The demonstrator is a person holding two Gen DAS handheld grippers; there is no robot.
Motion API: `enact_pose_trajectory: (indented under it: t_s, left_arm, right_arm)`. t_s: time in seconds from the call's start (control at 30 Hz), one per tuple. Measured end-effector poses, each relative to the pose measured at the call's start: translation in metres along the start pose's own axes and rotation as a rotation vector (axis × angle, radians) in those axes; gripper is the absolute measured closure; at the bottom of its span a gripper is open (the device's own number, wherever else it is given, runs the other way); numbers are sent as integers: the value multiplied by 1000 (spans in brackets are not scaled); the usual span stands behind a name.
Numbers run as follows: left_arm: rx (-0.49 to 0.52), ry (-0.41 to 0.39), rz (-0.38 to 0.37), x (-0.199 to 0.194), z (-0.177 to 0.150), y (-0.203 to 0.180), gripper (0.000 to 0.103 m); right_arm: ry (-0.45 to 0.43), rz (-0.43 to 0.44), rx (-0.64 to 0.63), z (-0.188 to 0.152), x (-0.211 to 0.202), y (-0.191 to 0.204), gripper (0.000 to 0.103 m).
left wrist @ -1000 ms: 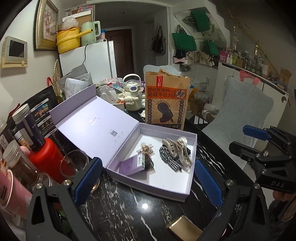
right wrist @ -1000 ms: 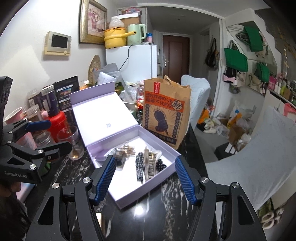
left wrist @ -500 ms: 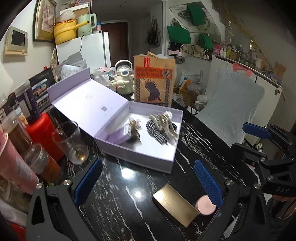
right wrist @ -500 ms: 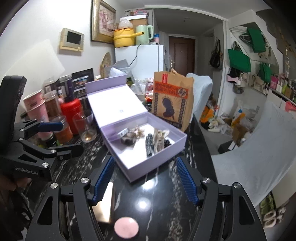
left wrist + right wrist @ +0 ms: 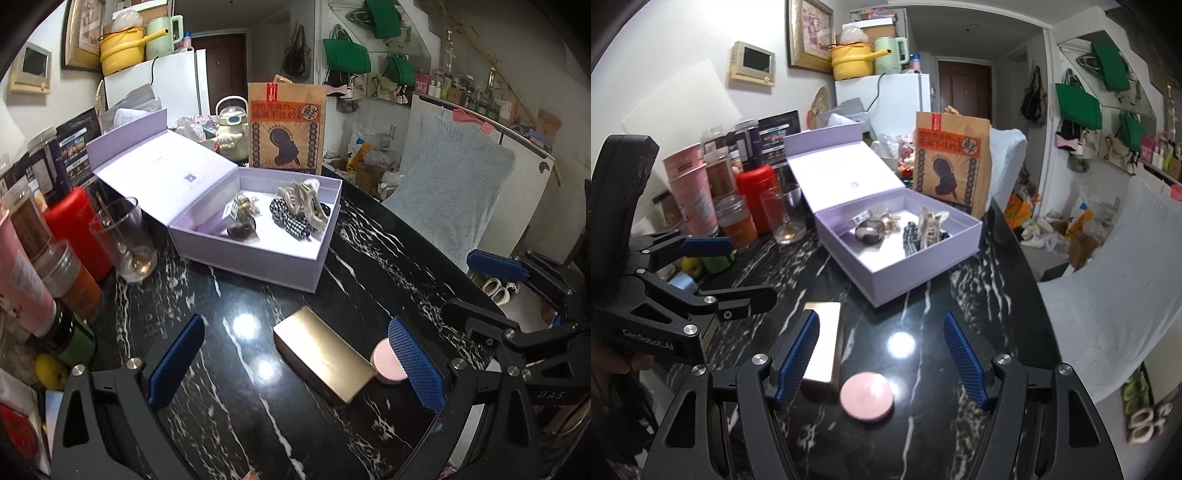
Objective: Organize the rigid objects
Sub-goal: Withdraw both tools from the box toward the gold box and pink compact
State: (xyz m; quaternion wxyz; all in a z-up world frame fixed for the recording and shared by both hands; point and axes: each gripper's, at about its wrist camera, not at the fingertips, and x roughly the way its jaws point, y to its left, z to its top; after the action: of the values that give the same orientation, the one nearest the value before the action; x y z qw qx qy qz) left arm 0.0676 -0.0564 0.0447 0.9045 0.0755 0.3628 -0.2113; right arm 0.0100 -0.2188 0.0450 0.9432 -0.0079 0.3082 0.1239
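A gold rectangular box and a pink round disc lie side by side on the black marble table. Behind them stands an open lilac box. It holds beige hair claws, a checkered clip and small trinkets. My left gripper hangs open over the gold box without touching it. My right gripper is open too, with the pink disc low between its fingers and clear of the pads.
Along the left edge stand a drinking glass, a red bottle, jars and pink cups. A brown paper bag and a white teapot stand behind the lilac box. A cushioned chair is past the table's right edge.
Both grippers have drawn back from the lilac box and come lower. The gold box and pink disc have come into view between their fingers. The jaws stay open.
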Motion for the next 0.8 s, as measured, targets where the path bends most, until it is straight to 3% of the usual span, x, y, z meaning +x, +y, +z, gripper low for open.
enact_pose_trajectory:
  t_s: [0.5,0.8]
  left_arm:
    - [-78,17,27,5,-41,-2,1]
    - [-88,50,38,18,-60,-2,1]
  right_arm:
    - [70,51,15,-50,15,6,33]
    - [121,34,-4,-73,44,13,33]
